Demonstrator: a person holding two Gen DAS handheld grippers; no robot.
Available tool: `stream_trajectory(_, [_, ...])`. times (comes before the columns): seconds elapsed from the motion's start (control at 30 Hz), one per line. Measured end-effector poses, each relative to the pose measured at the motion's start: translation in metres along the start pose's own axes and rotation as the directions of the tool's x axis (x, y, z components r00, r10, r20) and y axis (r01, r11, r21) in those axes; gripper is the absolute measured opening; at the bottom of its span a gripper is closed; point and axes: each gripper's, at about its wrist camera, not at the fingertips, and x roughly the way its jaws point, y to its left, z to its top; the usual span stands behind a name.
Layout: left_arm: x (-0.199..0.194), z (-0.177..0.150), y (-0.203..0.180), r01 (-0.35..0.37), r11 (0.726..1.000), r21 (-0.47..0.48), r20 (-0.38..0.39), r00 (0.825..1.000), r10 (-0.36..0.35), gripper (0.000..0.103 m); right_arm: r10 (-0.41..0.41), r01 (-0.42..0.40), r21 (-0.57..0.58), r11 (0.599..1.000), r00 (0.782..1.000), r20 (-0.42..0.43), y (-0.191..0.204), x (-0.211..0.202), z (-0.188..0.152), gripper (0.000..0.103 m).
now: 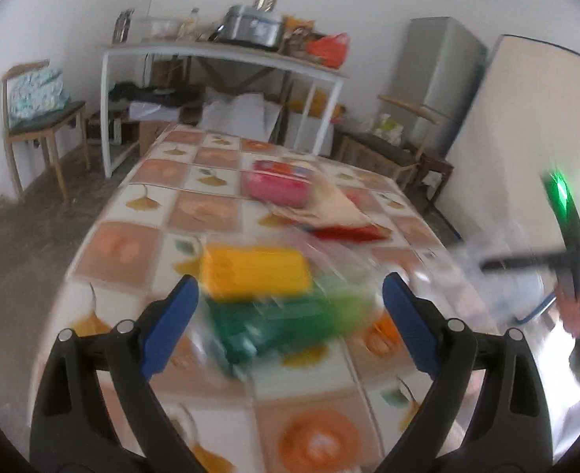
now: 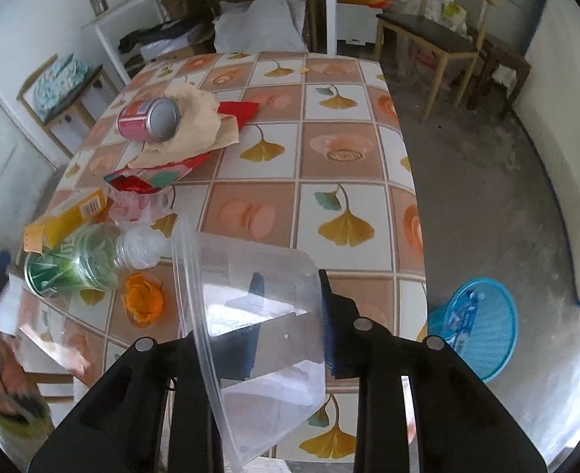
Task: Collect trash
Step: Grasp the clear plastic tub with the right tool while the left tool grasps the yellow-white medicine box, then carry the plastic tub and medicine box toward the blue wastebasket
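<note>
Clear plastic container (image 2: 250,315): clamped in right gripper (image 2: 290,315), near table (image 2: 329,205) edge
Left gripper (image 1: 290,315): jaws wide, holding nothing
Green bottle (image 2: 81,264): lying left, beside yellow box (image 2: 69,216)
Blue basket (image 2: 483,327): floor, right

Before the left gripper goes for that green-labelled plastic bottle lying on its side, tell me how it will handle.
The bottle looks mostly empty, so probably light. Lying on its round side, it may roll if nudged. Its thin clear wall would likely dent under the pads.

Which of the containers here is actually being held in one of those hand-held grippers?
The clear plastic tub, clamped in the right hand-held gripper. The pink can and the green-labelled bottle lie loose on the table.
</note>
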Motion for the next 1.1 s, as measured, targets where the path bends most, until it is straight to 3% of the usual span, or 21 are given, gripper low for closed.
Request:
stream_trajectory(0.1, [0.025, 0.033, 0.024, -0.002, 0.998, -0.066, -0.114, 0.993, -0.005, 0.093, 0.026, -0.026, 0.025, 0.999, 1.000, 0.006, -0.009, 0.001, -0.004, 0.026])
stream_trajectory(0.17, [0.051, 0.052, 0.034, -0.012, 0.997, -0.074, -0.237, 0.971, -0.006, 0.093, 0.039, -0.039, 0.033, 0.999, 0.999, 0.011, -0.013, 0.002, -0.006, 0.026])
stream_trajectory(0.27, [0.076, 0.061, 0.038, -0.048, 0.998, -0.041, -0.353, 0.935, 0.031, 0.093, 0.058, -0.059, 0.040, 0.997, 0.998, 0.020, -0.017, 0.002, -0.007, 0.026])
stream_trajectory(0.33, [0.101, 0.059, 0.039, -0.049, 0.998, -0.028, -0.467, 0.884, 0.031, 0.093, 0.071, -0.072, 0.044, 0.996, 0.997, 0.025, -0.019, 0.003, -0.008, 0.026])
stream_trajectory(0.37, [0.108, 0.057, 0.040, -0.046, 0.998, -0.050, -0.493, 0.870, 0.016, 0.093, 0.076, -0.077, 0.046, 0.996, 0.997, 0.027, -0.021, 0.003, -0.009, 0.026])
stream_trajectory(0.43, [0.126, 0.050, 0.046, -0.045, 0.993, -0.108, -0.574, 0.819, -0.025, 0.093, 0.088, -0.090, 0.055, 0.994, 0.996, 0.030, -0.025, 0.005, -0.009, 0.026])
stream_trajectory(0.53, [0.139, 0.044, 0.052, -0.062, 0.986, -0.157, -0.614, 0.788, -0.048, 0.093, 0.098, -0.100, 0.063, 0.993, 0.995, 0.035, -0.030, 0.006, -0.010, 0.026])
stream_trajectory(0.63, [0.144, 0.042, 0.054, -0.064, 0.981, -0.181, -0.624, 0.779, -0.064, 0.093, 0.105, -0.107, 0.070, 0.992, 0.994, 0.039, -0.033, 0.006, -0.010, 0.026])
stream_trajectory(0.73, [0.147, 0.043, 0.053, -0.078, 0.982, -0.170, -0.626, 0.778, -0.047, 0.079, 0.112, -0.115, 0.075, 0.991, 0.993, 0.045, -0.037, 0.006, -0.011, 0.026])
stream_trajectory(0.8, [0.145, 0.045, 0.052, -0.082, 0.982, -0.170, -0.621, 0.783, -0.042, 0.077, 0.116, -0.120, 0.079, 0.990, 0.992, 0.055, -0.039, 0.005, -0.011, 0.026])
stream_trajectory(0.97, [0.134, 0.053, 0.054, -0.077, 0.984, -0.161, -0.585, 0.811, -0.033, 0.072, 0.134, -0.142, 0.102, 0.985, 0.988, 0.083, -0.047, 0.001, -0.012, 0.026])
stream_trajectory(1.1, [0.115, 0.066, 0.052, -0.066, 0.986, -0.154, -0.520, 0.854, -0.024, 0.072, 0.154, -0.167, 0.123, 0.978, 0.982, 0.111, -0.054, -0.005, -0.011, 0.026])
